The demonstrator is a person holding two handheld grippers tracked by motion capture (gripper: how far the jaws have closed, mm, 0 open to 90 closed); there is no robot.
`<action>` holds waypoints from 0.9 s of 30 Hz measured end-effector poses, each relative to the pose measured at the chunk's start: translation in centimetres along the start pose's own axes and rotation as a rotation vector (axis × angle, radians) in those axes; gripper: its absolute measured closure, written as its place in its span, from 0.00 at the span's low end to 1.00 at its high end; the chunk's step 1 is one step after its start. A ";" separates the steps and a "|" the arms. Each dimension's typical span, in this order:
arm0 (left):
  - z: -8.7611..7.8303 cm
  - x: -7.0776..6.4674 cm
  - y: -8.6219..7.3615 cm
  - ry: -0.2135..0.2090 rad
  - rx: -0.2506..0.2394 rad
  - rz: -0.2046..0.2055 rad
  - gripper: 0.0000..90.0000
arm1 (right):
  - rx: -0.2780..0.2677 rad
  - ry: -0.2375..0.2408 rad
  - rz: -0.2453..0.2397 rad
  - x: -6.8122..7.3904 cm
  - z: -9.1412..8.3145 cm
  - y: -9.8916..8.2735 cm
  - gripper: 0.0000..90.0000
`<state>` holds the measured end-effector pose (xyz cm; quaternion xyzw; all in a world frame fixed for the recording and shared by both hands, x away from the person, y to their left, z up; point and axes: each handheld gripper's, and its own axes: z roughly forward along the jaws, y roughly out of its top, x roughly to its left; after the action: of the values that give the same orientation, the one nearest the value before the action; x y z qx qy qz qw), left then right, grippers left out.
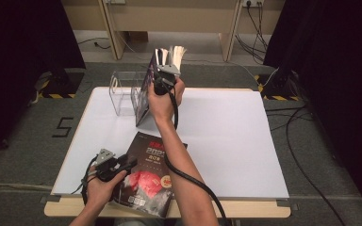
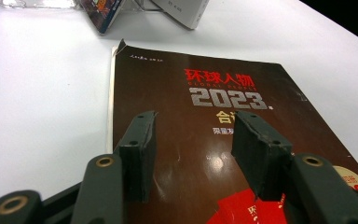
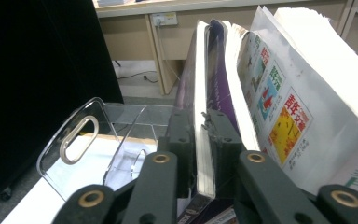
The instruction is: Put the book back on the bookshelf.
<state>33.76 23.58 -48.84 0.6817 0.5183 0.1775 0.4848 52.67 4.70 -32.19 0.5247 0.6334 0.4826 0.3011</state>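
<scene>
White counter point(image 1: 226, 132): my right gripper point(image 1: 162, 70) clamps the purple magazine point(image 3: 204, 140) upright at the clear rack point(image 1: 122, 94) for slotting, while my left gripper point(image 1: 115, 165), jaws apart, hovers over the brown magazine point(image 2: 205, 140) lying flat.

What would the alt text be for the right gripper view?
The right gripper pinches the edge of a thin upright magazine between its black jaws. More magazines lean to its right, and a clear plastic rack stands on the white table to its left.
</scene>
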 end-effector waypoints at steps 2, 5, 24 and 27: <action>0.0 0.0 0.0 0.000 -0.001 -0.002 0.55 | 0.002 0.002 -0.002 0.0 -0.1 0.0 0.88; 0.0 0.0 0.0 0.001 -0.001 -0.003 0.55 | 0.011 0.013 -0.009 0.0 -0.2 -0.1 0.88; -0.2 0.2 0.1 0.000 -0.004 -0.008 0.55 | 0.147 -0.023 0.008 1.0 1.1 1.1 0.91; -0.2 0.3 0.1 0.001 -0.004 -0.007 0.55 | 0.127 -0.019 -0.002 1.2 1.0 0.9 0.92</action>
<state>33.77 23.88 -48.79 0.6788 0.5208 0.1772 0.4864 53.55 6.13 -31.57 0.5467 0.6604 0.4362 0.2734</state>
